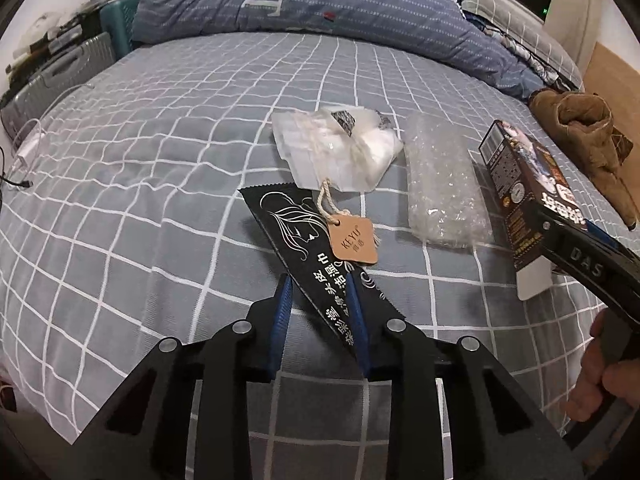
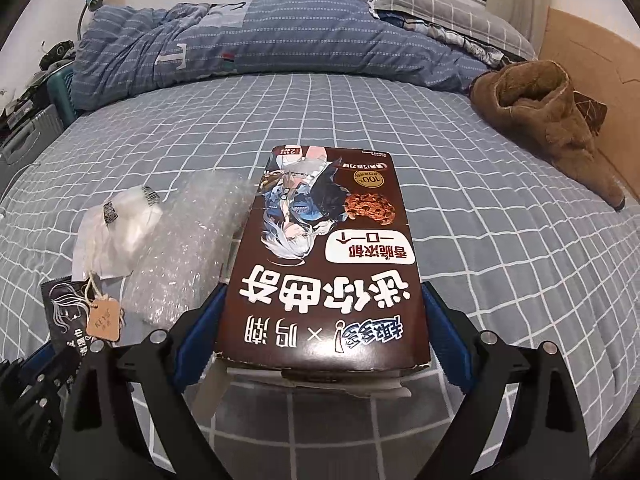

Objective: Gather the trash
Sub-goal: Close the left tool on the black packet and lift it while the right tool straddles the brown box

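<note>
My left gripper point(image 1: 320, 296) points down at a grey checked bed point(image 1: 140, 184), and its blue pads pinch the near end of a black sachet point(image 1: 288, 220) printed with a white line drawing. A kraft tag point(image 1: 354, 242) on a string lies across the sachet, tied to a crumpled white plastic bag point(image 1: 340, 148). A strip of bubble wrap point(image 1: 444, 184) lies just right of the bag. My right gripper point(image 2: 324, 292) is shut on the sides of a brown cookie box point(image 2: 324, 256), which hangs tilted above the sheet. In the left wrist view, that box point(image 1: 516, 184) appears at the right.
A brown fleece boot point(image 2: 552, 120) lies at the bed's right edge beside a cardboard sheet point(image 2: 580, 64). A folded blue quilt point(image 2: 260, 40) and a pillow point(image 2: 440, 8) fill the far end. A grey suitcase point(image 1: 52, 80) stands off the left side. A person's hand point(image 1: 608, 380) grips the right handle.
</note>
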The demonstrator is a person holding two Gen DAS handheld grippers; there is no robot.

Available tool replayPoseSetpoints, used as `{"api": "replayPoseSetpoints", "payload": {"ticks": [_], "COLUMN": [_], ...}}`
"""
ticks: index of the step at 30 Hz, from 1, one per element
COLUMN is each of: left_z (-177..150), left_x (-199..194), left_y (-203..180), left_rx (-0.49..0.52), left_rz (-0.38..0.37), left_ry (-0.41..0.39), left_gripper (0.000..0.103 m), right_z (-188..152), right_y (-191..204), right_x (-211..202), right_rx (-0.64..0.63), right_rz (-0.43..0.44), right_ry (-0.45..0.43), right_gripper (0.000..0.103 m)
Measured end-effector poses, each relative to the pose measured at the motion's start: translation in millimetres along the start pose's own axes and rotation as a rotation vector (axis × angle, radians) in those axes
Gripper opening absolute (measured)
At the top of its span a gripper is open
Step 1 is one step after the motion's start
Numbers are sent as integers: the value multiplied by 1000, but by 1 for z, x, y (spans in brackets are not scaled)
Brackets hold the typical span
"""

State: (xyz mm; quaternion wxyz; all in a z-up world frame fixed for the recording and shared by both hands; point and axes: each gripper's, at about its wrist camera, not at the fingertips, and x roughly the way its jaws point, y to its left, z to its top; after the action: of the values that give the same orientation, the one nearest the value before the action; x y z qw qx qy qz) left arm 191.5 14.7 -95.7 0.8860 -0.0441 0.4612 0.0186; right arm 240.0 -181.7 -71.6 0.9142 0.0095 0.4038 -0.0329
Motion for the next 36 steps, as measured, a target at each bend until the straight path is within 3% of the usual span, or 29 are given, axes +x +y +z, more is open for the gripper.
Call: {"api": "replayPoseSetpoints", "payload": {"ticks": [3, 6, 8, 10, 13, 36], "left_z": [-1, -1, -3, -3, -1, 0], "left_x": [7, 11, 17, 19, 16, -37], "left_y": [-3, -8, -9, -9, -4, 16], "left_rx": [-12, 2, 1, 7, -10, -3], "left_rz": [16, 27, 29, 40, 9, -26], "left_ry": [18, 12, 34, 36, 47, -30], "left_gripper": [45, 48, 39, 24, 8, 2], "right_z": [-2, -3, -4, -3, -2, -10], "right_y": [2, 4, 6, 7, 8, 4], "right_x": [-3, -1, -1, 0, 1, -20], "right_rx": [-10, -16, -22, -29, -33, -30], "right_rz": [1, 6, 8, 11, 15, 17], "right_ry": [-1, 7, 8, 8, 9, -23], "right_gripper": [88, 88, 88, 88, 88, 88]}}
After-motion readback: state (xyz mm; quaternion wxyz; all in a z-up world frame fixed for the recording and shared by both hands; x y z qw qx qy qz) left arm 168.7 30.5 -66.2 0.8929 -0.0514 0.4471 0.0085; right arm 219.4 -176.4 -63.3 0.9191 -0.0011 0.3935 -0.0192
